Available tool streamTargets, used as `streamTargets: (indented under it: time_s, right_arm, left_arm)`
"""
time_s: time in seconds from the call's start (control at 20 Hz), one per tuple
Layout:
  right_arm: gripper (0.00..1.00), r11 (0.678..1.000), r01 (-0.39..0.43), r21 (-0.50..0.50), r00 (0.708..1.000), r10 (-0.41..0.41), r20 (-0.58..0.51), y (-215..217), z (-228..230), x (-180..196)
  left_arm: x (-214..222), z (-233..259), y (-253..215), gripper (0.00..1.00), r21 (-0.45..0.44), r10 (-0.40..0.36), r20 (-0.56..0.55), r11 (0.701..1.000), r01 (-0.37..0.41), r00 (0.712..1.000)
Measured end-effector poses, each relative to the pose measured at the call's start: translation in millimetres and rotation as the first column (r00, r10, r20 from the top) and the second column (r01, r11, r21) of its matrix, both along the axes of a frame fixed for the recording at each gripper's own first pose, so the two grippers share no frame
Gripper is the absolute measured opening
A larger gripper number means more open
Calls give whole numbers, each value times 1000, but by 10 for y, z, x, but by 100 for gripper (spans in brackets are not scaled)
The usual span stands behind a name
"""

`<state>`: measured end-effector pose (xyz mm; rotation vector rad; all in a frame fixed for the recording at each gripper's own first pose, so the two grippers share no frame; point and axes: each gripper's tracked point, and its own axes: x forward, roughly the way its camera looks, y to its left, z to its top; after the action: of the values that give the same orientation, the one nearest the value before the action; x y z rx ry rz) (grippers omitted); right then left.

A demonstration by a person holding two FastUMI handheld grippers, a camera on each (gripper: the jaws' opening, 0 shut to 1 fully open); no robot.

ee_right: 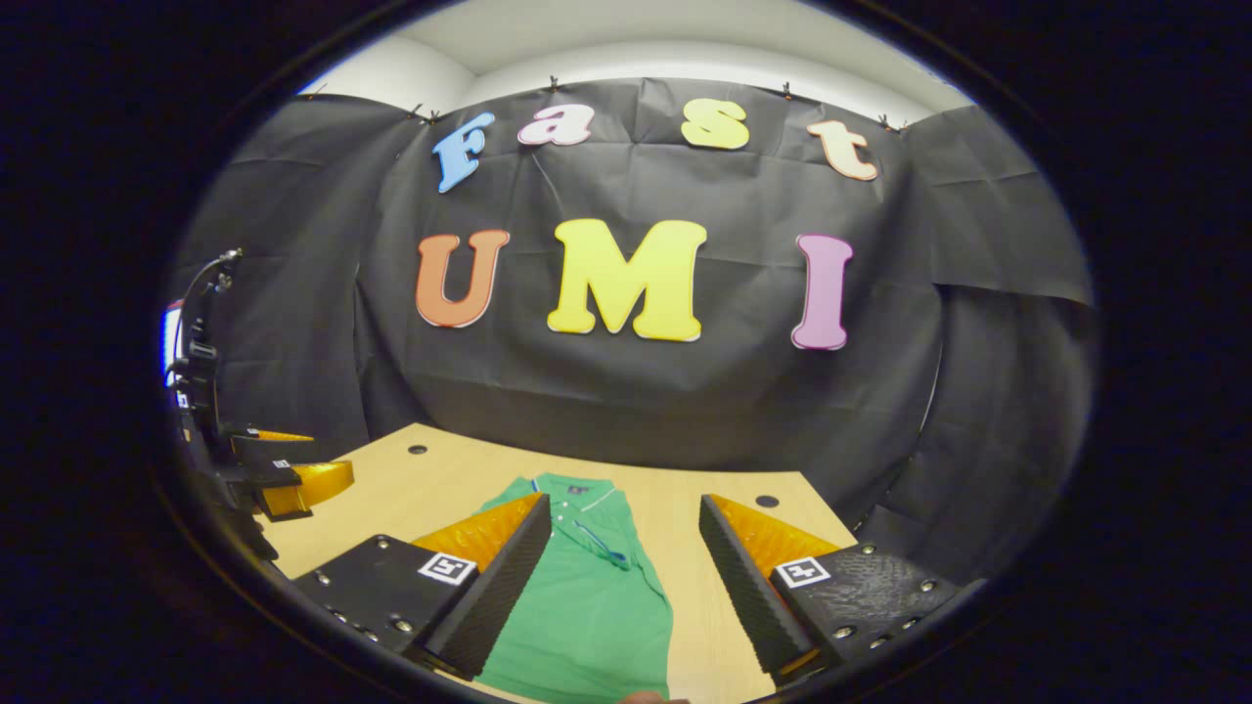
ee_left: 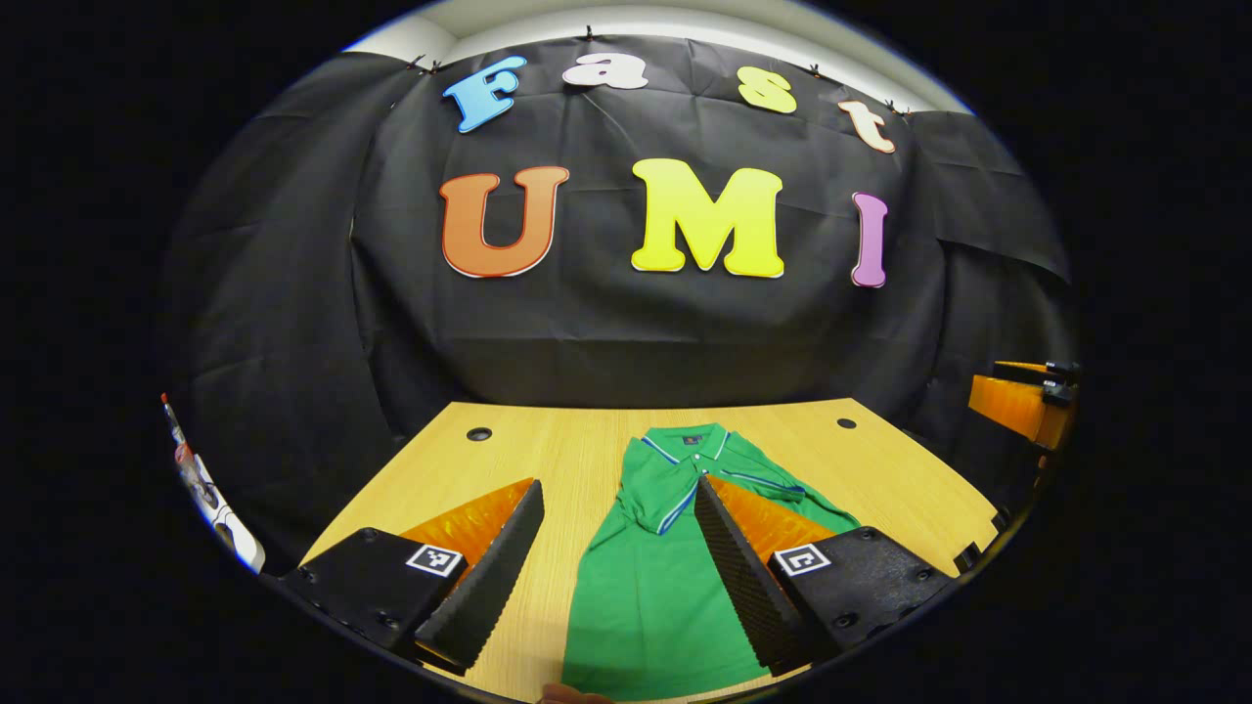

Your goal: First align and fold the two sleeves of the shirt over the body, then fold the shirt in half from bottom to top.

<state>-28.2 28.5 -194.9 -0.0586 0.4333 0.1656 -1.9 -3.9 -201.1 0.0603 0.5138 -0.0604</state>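
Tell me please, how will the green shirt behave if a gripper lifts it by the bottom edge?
The green shirt is thin cloth lying flat on the wooden table, so it will probably droop and sag rather than hold its shape. Its sleeves already lie folded over the body; lifting one edge may let them slide out. It looks light, so both open grippers, left gripper and right gripper, should carry it easily.

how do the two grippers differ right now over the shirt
The left gripper hangs with the green shirt showing between its fingers toward its right finger; the right gripper has the shirt toward its left finger. The left gripper's gap shows more cloth, the right gripper's more bare table. Both are open, holding nothing, above the table.
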Motion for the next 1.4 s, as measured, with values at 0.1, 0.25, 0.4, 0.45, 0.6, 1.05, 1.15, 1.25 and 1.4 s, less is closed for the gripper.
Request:
streamTargets:
  time_s: [0.1,0.25,0.4,0.45,0.6,1.05,1.15,1.25,1.4]
  right_arm:
    - [95,1000,6,-9,999,-6,-35,-53,-146,-171]
    - [95,1000,23,7,990,-22,-136,-108,-534,-466]
    - [95,998,24,-56,966,-38,-257,-209,-1069,-814]
    - [95,997,11,-73,951,-32,-307,-227,-1261,-943]
    - [95,997,-1,-73,905,-30,-424,-269,-1679,-1235]
    - [95,994,2,-113,800,-69,-596,-432,-2365,-1626]
    - [95,993,2,-115,780,-74,-621,-445,-2444,-1675]
    - [95,993,-2,-118,766,-74,-639,-440,-2496,-1688]
    - [97,995,-7,-97,752,-59,-657,-427,-2553,-1729]
  left_arm:
    - [-227,-187,5,99,4,-1,-52,1000,1,999]
    - [-571,-477,55,100,21,-2,-131,1000,5,991]
    - [-901,-817,107,100,19,10,-228,1000,-6,974]
    - [-1025,-940,125,100,16,12,-262,1000,-8,965]
    - [-1351,-1307,200,100,42,26,-361,999,-11,932]
    - [-1701,-1835,288,100,80,78,-503,996,-44,861]
    - [-1740,-1911,310,100,86,82,-521,995,-43,850]
    - [-1728,-1910,303,100,85,82,-518,995,-43,852]
    - [-1728,-1940,313,100,77,87,-509,996,-55,856]
